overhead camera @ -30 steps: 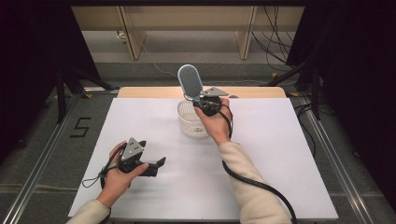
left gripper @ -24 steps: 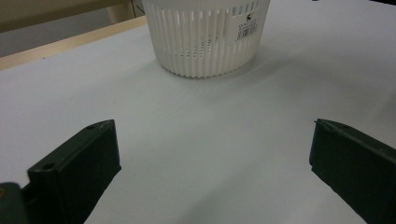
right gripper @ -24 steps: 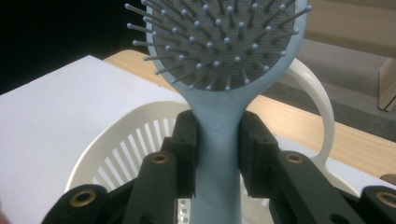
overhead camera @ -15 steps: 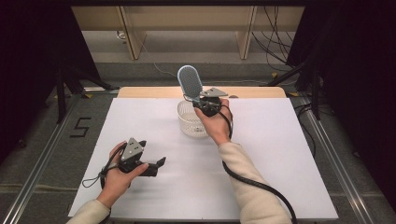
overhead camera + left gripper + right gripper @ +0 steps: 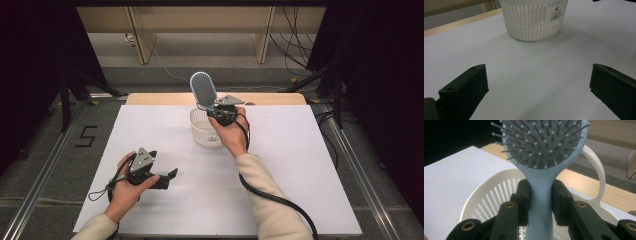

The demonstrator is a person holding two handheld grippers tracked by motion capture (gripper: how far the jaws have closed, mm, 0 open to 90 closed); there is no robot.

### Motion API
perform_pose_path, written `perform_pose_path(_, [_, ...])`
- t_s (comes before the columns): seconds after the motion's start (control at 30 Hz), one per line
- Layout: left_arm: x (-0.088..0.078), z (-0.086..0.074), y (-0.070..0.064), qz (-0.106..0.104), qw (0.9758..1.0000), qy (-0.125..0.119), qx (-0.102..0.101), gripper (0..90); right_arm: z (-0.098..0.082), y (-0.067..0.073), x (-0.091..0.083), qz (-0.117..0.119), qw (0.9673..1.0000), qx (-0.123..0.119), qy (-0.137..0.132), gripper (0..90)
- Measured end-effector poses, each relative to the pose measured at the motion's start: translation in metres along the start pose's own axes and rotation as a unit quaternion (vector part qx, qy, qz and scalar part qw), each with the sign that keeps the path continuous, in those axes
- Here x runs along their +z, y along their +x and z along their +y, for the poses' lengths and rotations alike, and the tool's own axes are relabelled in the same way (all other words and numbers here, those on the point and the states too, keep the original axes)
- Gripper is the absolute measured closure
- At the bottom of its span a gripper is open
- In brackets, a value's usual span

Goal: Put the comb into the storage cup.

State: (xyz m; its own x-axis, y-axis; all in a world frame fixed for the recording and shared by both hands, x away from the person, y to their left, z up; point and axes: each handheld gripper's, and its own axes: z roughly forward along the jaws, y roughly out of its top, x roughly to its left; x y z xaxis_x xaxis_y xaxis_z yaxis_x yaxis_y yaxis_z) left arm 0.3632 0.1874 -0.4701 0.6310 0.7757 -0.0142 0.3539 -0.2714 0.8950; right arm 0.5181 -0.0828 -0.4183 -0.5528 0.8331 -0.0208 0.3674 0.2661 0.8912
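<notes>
A pale blue hairbrush (image 5: 203,90) (image 5: 541,152) stands upright, bristled head up, over a white slotted basket (image 5: 202,131) (image 5: 533,18) (image 5: 486,197). My right gripper (image 5: 216,111) (image 5: 540,202) is shut on the brush handle just below the head, above the basket's opening. My left gripper (image 5: 169,177) (image 5: 537,85) rests low over the white table near the front left, jaws open and empty, facing the basket from a distance.
The basket has a looped handle (image 5: 596,170) at its far side. A white sheet (image 5: 300,160) covers the table, with a wooden strip (image 5: 270,98) along the far edge. Cables (image 5: 280,200) trail from both grippers.
</notes>
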Motion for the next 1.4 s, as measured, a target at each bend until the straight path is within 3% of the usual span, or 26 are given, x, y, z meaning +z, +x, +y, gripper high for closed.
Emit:
perform_pose_path(0.33, [0.000,0.000,0.000,0.000,1.0000,0.000,0.000,1.1,-0.004,0.002,-0.001,0.004,0.9999,-0.007,0.014,68.5])
perform_pose_path(0.47, [0.000,0.000,0.000,0.000,1.0000,-0.001,-0.001,1.1,-0.006,0.003,-0.004,0.014,0.9993,-0.016,0.033,56.0])
perform_pose_path(0.53, [0.000,0.000,0.000,0.000,1.0000,0.001,0.000,1.1,-0.007,0.006,-0.007,0.019,0.9992,-0.023,0.026,48.3])
perform_pose_path(0.87, [0.001,0.000,-0.001,-0.001,1.0000,0.001,0.001,1.1,-0.001,-0.001,-0.025,0.020,0.9992,-0.032,0.016,33.1])
perform_pose_path(1.1, [0.001,0.000,-0.001,-0.001,1.0000,0.001,0.000,1.1,0.001,-0.011,-0.036,0.064,0.9975,-0.031,0.005,28.6])
perform_pose_path(1.4, [0.001,0.000,-0.001,-0.001,1.0000,0.002,0.000,1.1,0.002,-0.021,-0.052,0.084,0.9961,-0.025,-0.004,24.2])
